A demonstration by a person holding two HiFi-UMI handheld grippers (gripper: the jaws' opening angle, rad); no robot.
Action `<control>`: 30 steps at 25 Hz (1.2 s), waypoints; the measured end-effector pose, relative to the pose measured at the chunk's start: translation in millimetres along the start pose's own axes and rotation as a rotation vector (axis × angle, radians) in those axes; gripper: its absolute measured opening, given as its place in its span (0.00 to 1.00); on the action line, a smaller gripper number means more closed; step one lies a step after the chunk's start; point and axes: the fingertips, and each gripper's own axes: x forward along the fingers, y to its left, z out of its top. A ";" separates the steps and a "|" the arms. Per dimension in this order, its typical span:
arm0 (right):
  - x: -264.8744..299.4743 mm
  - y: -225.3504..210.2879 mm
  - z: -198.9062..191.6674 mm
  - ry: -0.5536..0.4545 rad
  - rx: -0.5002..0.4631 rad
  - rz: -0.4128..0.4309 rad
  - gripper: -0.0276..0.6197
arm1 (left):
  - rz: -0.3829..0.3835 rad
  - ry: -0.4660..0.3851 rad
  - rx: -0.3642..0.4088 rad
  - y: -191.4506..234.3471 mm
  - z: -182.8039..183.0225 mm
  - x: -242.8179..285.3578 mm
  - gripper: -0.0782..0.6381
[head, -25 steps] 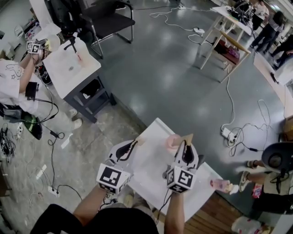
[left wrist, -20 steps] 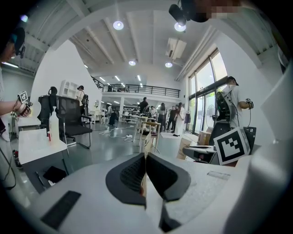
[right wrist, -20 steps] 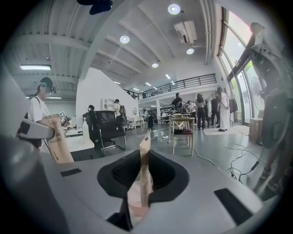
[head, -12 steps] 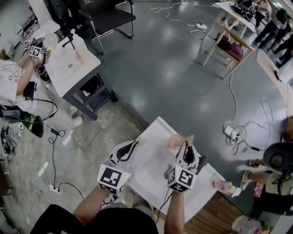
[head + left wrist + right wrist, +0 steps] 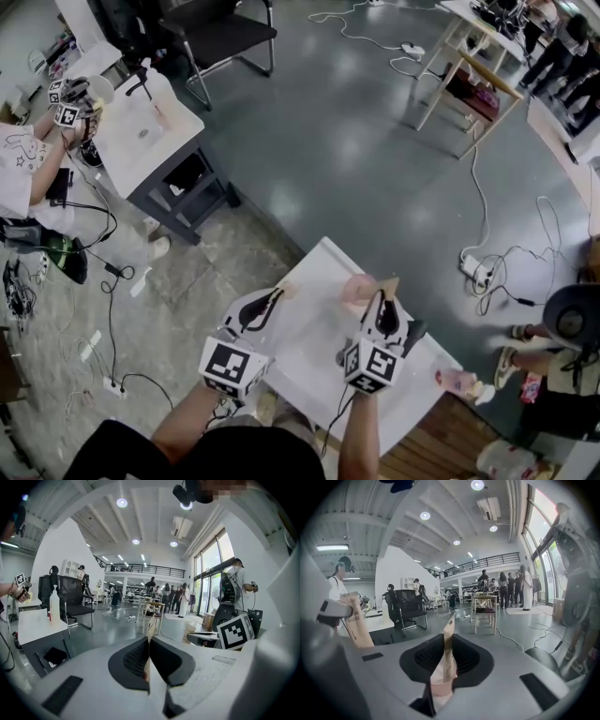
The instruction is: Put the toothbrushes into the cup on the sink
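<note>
In the head view both grippers hover over a white sink top (image 5: 305, 361). My left gripper (image 5: 273, 298) is shut on a thin cardboard toothbrush pack (image 5: 287, 290), which shows edge-on between the jaws in the left gripper view (image 5: 149, 637). My right gripper (image 5: 383, 302) is shut on a second toothbrush pack (image 5: 388, 281), cardboard-backed with a pink lower part (image 5: 446, 660). A pink cup (image 5: 355, 291) stands just beyond and left of the right gripper's tip. The left pack also shows in the right gripper view (image 5: 356, 626).
A pink object (image 5: 454, 380) lies at the sink top's right corner. A second white sink stand (image 5: 150, 131) with another person's grippers (image 5: 66, 101) is far left, an office chair (image 5: 220, 37) behind it. Cables (image 5: 487, 272) trail over the grey floor; a seated person (image 5: 570, 328) is at right.
Both grippers stay where they were with their packs. The other person's grippers at the far left sink have shifted slightly.
</note>
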 end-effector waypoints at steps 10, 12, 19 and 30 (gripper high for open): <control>3.6 7.0 -4.8 0.011 0.033 0.054 0.33 | 0.008 -0.002 0.004 -2.1 -1.3 -0.8 0.12; 3.6 7.3 -4.4 0.008 0.042 0.056 0.39 | 0.008 0.005 -0.001 -3.0 -2.4 -2.0 0.12; -0.7 4.7 -1.8 0.001 0.040 0.061 0.41 | 0.008 0.006 -0.003 -9.2 -1.1 -4.7 0.12; -24.3 15.3 18.7 -0.038 0.022 0.076 0.40 | 0.016 -0.051 0.027 -16.6 17.3 -29.0 0.12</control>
